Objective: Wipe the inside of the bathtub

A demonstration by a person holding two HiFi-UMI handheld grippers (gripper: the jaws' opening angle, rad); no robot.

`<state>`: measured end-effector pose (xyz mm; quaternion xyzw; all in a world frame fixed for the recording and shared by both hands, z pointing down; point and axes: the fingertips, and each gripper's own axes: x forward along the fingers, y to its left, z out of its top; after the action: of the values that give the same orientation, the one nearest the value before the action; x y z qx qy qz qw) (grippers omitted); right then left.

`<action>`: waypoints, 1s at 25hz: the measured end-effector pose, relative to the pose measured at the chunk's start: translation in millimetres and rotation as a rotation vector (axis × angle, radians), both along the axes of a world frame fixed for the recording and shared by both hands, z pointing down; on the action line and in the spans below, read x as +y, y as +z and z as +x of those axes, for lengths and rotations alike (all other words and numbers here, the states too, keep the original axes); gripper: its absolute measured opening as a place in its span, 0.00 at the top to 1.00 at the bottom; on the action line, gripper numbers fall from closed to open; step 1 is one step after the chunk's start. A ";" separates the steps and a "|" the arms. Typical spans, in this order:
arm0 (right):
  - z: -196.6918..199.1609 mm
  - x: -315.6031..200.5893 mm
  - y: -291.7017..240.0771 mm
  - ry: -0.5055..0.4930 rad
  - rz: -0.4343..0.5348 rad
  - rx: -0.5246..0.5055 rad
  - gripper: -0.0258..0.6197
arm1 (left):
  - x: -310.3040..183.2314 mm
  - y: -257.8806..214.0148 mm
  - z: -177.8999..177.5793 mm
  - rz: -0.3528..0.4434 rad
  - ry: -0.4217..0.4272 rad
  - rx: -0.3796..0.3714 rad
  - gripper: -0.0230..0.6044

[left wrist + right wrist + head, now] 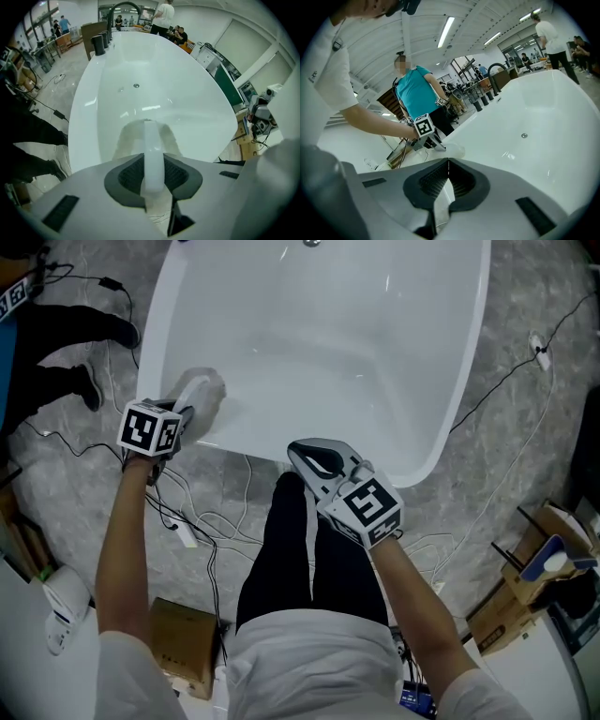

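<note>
1 cloth (208, 390) clamped, left tongs (192, 401), bathtub (375, 296) rim | right tongs (305, 454) closed, empty | cables (214, 523) nearby

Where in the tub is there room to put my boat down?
The whole bottom of the bathtub is bare, from the drain to the near end. It is crowded only at the near left rim, where the left gripper holds a white cloth. The right gripper is at the near rim. Outside, the floor is tangled with cables.
</note>
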<state>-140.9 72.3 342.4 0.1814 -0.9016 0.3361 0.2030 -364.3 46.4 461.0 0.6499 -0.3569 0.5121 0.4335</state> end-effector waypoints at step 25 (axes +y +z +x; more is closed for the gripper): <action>-17.5 -26.5 28.3 0.051 -0.038 -0.043 0.93 | -12.5 45.1 5.1 -0.129 0.036 -0.036 0.81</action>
<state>-158.3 45.9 370.7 0.1934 -0.8942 0.3622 0.1784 -359.2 33.8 506.1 0.6176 -0.3192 0.5532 0.4589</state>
